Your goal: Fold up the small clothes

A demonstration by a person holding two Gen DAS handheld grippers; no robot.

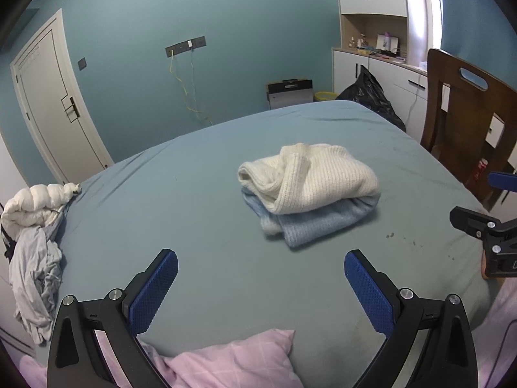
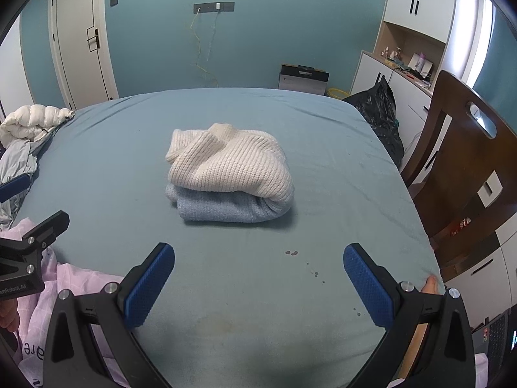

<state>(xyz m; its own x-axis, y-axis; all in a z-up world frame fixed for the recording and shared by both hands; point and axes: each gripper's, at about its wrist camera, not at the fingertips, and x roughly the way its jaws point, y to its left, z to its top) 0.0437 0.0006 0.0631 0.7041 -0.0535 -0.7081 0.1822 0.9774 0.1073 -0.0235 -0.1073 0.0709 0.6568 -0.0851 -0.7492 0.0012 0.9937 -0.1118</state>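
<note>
A knitted sweater, cream on top and light blue below, lies folded into a compact bundle in the middle of the blue-grey bed. My left gripper hovers open over the near part of the bed, well short of the bundle, with nothing between its blue pads. My right gripper is open too, empty, at a similar distance from the bundle. Each gripper shows at the edge of the other's view: the right one, the left one.
A pile of white and grey clothes lies at the bed's left edge. Pink fabric sits at the near edge. A wooden chair and a black bag stand to the right.
</note>
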